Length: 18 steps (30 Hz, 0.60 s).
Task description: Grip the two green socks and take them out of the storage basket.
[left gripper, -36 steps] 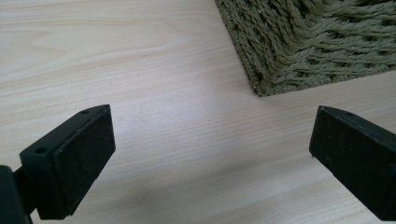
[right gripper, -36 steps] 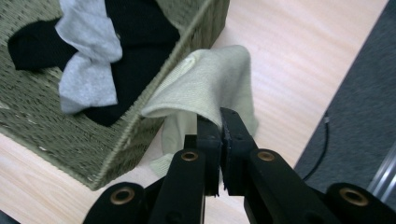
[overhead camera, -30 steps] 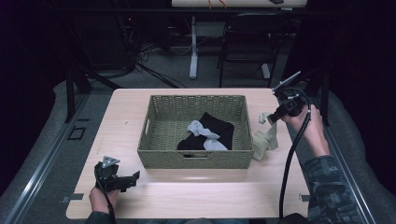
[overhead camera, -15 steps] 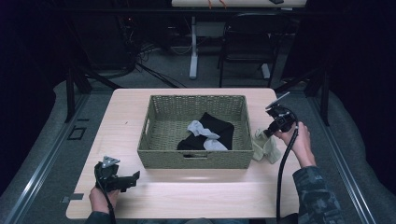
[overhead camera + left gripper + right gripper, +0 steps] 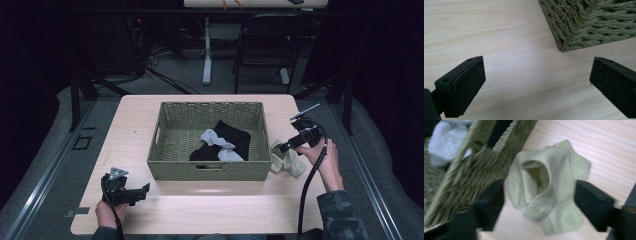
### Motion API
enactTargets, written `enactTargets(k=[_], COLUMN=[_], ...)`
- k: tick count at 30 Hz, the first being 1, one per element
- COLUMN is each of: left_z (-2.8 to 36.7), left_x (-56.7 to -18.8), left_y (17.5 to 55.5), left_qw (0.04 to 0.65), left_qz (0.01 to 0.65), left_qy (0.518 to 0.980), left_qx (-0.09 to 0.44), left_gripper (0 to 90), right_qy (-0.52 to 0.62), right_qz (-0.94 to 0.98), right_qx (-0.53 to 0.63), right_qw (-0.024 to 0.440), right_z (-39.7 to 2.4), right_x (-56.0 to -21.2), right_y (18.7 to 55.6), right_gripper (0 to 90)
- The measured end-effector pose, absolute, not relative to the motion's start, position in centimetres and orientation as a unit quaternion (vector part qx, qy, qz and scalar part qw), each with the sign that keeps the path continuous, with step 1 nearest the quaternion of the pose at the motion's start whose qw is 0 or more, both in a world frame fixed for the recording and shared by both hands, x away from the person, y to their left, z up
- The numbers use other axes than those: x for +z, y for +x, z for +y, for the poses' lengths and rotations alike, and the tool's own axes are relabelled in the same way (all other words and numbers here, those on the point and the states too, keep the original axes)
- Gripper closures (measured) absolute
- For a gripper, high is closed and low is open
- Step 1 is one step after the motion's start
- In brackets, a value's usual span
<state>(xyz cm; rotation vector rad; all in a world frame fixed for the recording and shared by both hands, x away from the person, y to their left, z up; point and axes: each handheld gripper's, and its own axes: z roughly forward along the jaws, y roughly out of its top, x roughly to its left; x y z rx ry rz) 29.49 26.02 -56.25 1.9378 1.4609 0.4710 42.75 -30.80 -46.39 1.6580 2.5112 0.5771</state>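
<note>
A pale green sock (image 5: 288,160) lies crumpled on the wooden table (image 5: 225,210), just right of the woven basket (image 5: 172,132). My right gripper (image 5: 284,147) hovers low over it. In the right gripper view its jaws have just been opening and stand apart on either side of the sock (image 5: 546,187), with no pad pressing on it. Inside the basket lie a grey sock (image 5: 218,143) and a black sock (image 5: 234,136). My left gripper (image 5: 145,189) rests near the table's front left, open and empty (image 5: 536,82), pointing at the basket's corner (image 5: 589,22).
The basket wall (image 5: 484,162) stands right beside my right gripper's left jaw. Bare table lies in front of the basket and to its left. A chair (image 5: 265,45) and a table leg (image 5: 206,50) stand on the floor beyond the far edge.
My right gripper has come down beside the basket with the pale green sock, which hung from it before. The jaws have opened and the sock now lies on the table. The left gripper is unmoved.
</note>
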Motion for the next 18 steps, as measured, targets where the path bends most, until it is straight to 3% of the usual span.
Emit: enactTargets(k=[10, 18], left_z=[26.0, 25.9], left_x=[-56.3, -56.3], left_y=[29.6, 29.7], left_qw=[0.328, 0.328], left_qz=[0.558, 0.557], left_qy=[0.741, 0.742], left_qx=[0.18, 0.179], left_gripper=[0.1, 0.1], right_qy=[0.533, 0.542], right_qz=[0.814, 0.809], right_qx=[0.222, 0.218], right_qw=[0.067, 0.059], right_z=[-31.2, -32.2], right_x=[-46.4, -47.3], right_y=[38.2, 37.3], right_gripper=[7.3, 0.5])
